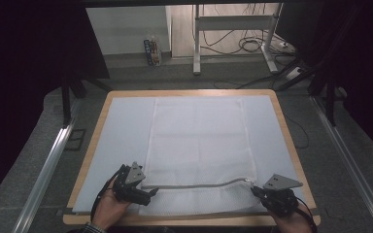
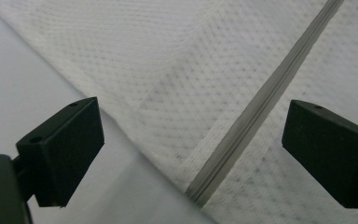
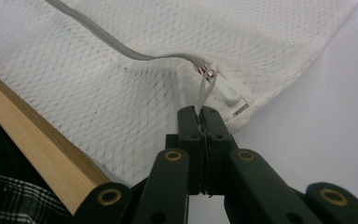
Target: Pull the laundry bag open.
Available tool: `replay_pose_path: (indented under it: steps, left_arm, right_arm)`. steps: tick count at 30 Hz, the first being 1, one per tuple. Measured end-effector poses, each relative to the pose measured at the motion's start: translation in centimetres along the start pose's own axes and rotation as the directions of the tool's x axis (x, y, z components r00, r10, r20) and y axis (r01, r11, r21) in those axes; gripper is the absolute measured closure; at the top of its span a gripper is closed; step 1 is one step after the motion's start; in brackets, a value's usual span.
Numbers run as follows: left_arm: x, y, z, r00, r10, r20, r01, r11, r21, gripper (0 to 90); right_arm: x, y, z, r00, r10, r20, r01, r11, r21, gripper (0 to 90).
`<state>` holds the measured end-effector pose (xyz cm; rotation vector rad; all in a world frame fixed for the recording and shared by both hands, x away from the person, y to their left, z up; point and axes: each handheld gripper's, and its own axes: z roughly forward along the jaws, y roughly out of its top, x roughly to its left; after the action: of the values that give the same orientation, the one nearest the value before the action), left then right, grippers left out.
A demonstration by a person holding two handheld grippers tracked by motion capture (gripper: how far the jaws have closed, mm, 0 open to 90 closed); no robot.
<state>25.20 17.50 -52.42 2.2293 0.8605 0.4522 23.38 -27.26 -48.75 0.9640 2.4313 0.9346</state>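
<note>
Here the right claw (image 3: 199, 122) pinches the mesh bag's (image 1: 199, 141) thin zipper pull (image 3: 205, 91), while the left claw (image 2: 191, 154) gapes wide.

mesh bag (image 1: 199, 145) covering mat centre, side margins bare

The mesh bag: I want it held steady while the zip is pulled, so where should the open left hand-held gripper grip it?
Grip the mesh bag at its left edge, on the end of the zip, coming from the left. That end lies flat between the open left hand-held gripper jaws, opposite the right hand-held gripper pinching the pull tab.
</note>
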Motion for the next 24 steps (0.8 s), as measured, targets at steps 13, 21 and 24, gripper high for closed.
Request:
replay_pose_path:
  steps: [13,21,24]
  left_arm:
    - [-1.9,8.6,3.3,0.9789,0.016,0.204,-0.012,0.9997,-0.021,6.3]
    - [-4.1,14.3,6.9,0.96,0.057,0.274,-0.043,0.9974,-0.057,6.8]
    - [-5.0,15.9,8.3,0.9539,0.073,0.291,-0.057,0.9964,-0.063,7.3]
  right_arm:
    - [0.8,0.2,-0.5,0.9806,-0.196,0.003,0.195,0.977,-0.087,87.4]
    - [0.4,-0.1,-0.4,0.9745,-0.224,-0.014,0.221,0.969,-0.111,87.4]
    - [0.3,-0.1,-0.3,0.9719,-0.235,-0.017,0.231,0.966,-0.116,87.4]
